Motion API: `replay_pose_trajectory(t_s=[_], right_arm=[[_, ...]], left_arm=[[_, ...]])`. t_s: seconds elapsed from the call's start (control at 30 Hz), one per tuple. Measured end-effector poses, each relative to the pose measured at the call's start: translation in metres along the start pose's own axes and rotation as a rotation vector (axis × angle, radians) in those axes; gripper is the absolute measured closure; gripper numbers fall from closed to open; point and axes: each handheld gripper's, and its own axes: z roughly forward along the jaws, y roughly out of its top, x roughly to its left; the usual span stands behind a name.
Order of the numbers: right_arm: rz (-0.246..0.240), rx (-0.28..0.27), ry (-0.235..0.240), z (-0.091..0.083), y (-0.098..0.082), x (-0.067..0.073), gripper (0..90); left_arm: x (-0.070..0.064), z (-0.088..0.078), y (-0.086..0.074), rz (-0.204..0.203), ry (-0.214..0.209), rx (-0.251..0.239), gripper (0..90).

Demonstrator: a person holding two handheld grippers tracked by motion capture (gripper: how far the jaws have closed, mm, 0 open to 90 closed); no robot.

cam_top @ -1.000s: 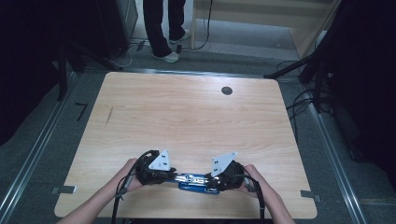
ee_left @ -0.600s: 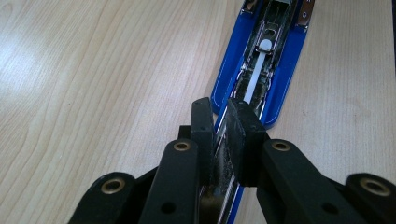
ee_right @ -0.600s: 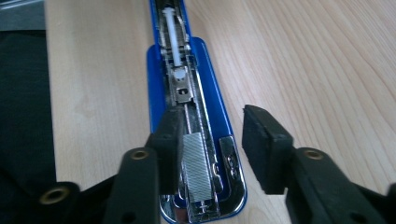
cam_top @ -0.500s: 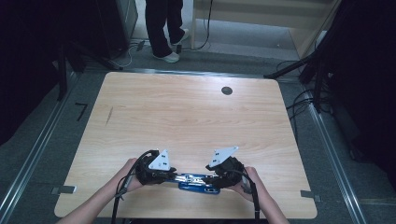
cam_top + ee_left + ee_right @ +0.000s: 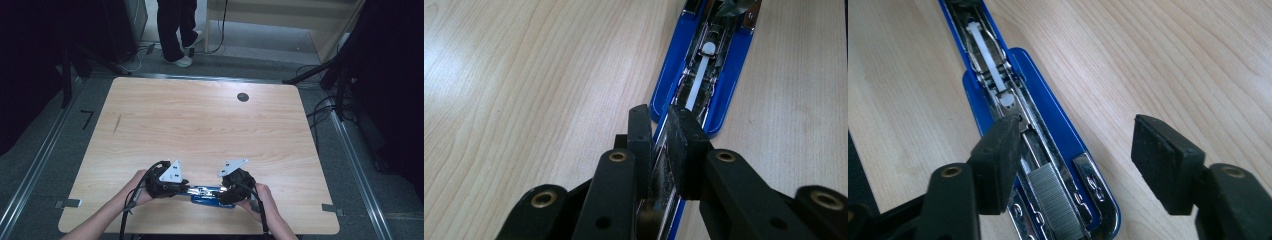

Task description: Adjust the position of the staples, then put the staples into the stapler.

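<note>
Tabletop [image 5: 200, 120]: stapler [image 5: 207, 192] between tools

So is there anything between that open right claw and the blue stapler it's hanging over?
Nothing visible. The right gripper stands open directly over the opened stapler, its strip of staples exposed between the jaws.

A blue stapler [image 5: 729, 65] with chrome insides lies on the pale wood-grain table [image 5: 200, 120], between black tools.
</note>
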Motion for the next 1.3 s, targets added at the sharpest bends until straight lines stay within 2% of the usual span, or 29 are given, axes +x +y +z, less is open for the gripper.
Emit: replay_pose_trajectory(t_s=[0.03,0.1,0.3,0.5,1.13,1.3], right_arm=[[0.01,0.004,0.003,-0.0003,-0.0002,0.0001,37.2],[0.007,0.015,-0.021,-0.0009,-0.0007,-0.0009,38.8],[0.023,0.029,-0.03,-0.0055,-0.0066,-0.0048,40.0],[0.013,0.028,-0.038,-0.0059,-0.0069,-0.0025,42.6],[0.027,0.021,-0.028,-0.0054,-0.009,-0.0029,45.1],[0.012,0.029,-0.04,-0.0055,-0.0071,-0.0013,45.1]], left_arm=[[0.0001,0.0,0.0,0.0,0.0,0.0,81.7],[0.0002,0.0,0.0,0.0,-0.001,0.0,81.6],[0.0005,0.0002,0.0,0.0,-0.004,-0.002,81.5],[0.0002,0.0001,0.0,0.0,-0.003,-0.003,81.4],[0.0004,-0.0003,0.0,0.003,0.0,-0.003,80.4],[-0.0004,-0.0002,-0.0003,-0.001,0.005,-0.008,80.2]])
